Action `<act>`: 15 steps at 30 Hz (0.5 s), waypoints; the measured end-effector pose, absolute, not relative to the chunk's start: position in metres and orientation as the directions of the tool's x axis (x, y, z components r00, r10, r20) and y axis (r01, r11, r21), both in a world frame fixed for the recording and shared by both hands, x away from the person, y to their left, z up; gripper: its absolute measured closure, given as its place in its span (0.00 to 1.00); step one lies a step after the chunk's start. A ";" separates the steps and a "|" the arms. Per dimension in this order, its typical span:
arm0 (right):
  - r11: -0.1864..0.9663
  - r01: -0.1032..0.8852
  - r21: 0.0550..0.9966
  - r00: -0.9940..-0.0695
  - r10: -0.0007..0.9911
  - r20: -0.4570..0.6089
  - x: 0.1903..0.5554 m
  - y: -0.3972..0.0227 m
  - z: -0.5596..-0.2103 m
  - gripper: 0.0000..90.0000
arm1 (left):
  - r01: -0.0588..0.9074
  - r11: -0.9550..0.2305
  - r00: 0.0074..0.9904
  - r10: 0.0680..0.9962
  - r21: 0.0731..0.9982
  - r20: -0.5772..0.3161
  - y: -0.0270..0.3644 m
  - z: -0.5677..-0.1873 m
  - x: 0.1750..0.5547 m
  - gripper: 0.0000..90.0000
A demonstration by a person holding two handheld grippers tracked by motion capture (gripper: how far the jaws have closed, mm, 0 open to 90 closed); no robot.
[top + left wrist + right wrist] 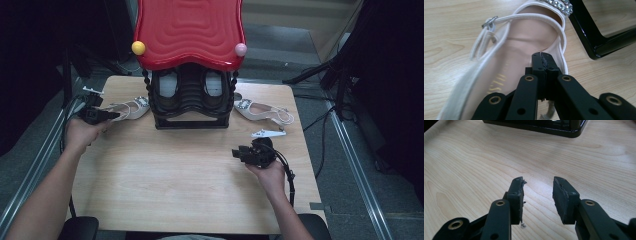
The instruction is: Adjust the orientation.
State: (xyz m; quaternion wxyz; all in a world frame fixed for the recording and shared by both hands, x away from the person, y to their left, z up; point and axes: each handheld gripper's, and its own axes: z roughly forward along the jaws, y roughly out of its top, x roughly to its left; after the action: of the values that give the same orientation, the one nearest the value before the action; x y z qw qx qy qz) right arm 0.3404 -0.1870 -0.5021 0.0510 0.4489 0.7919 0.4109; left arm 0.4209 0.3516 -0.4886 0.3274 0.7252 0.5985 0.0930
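Left gripper (543,58) jaws closed empty over the white strappy flat sandal (529,42); can snag its thin buckle strap (499,20). Right gripper (537,188) open, idle.

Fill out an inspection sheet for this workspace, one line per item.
Surface: light wooden table, bare in the middle.
Job's things: white strappy sandal with rhinestone band at the left, heel end under the left gripper; its twin, the right-hand white sandal, lies untouched.
Clutter: black plastic shoe rack with red wavy top at the far edge, a dark pair of shoes on its lower shelf.
Grippers: left jaws shut over the sandal's insole; right gripper open above bare wood.
Cables: black cable trails from the right gripper.
Surroundings: grey floor, dark stands.
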 end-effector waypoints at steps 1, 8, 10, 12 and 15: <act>0.258 0.669 0.697 -0.591 0.753 0.289 0.340 -0.187 -0.502 0.69 | 0.807 -0.071 0.271 0.927 0.587 -0.260 0.351 -0.489 0.421 1.00; 0.258 0.669 0.697 -0.590 0.754 0.288 0.340 -0.187 -0.503 0.69 | 0.822 -0.036 0.252 0.919 0.569 -0.305 0.345 -0.491 0.419 1.00; 0.259 0.671 0.695 -0.590 0.755 0.288 0.340 -0.186 -0.503 0.69 | 0.823 -0.022 0.250 0.911 0.568 -0.327 0.343 -0.491 0.419 1.00; 0.263 0.666 0.698 -0.594 0.753 0.284 0.341 -0.186 -0.503 0.69 | 0.823 -0.034 0.254 0.915 0.567 -0.314 0.339 -0.489 0.420 1.00; 0.259 0.669 0.697 -0.591 0.754 0.287 0.341 -0.186 -0.503 0.69 | 0.834 -0.027 0.242 0.915 0.550 -0.322 0.334 -0.488 0.420 1.00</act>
State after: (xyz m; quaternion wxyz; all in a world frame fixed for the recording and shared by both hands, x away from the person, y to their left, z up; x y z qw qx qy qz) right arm 0.3409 -0.1857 -0.5026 0.0520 0.4493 0.7916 0.4108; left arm 0.4202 0.3337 -0.4882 0.3336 0.7139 0.6127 0.0605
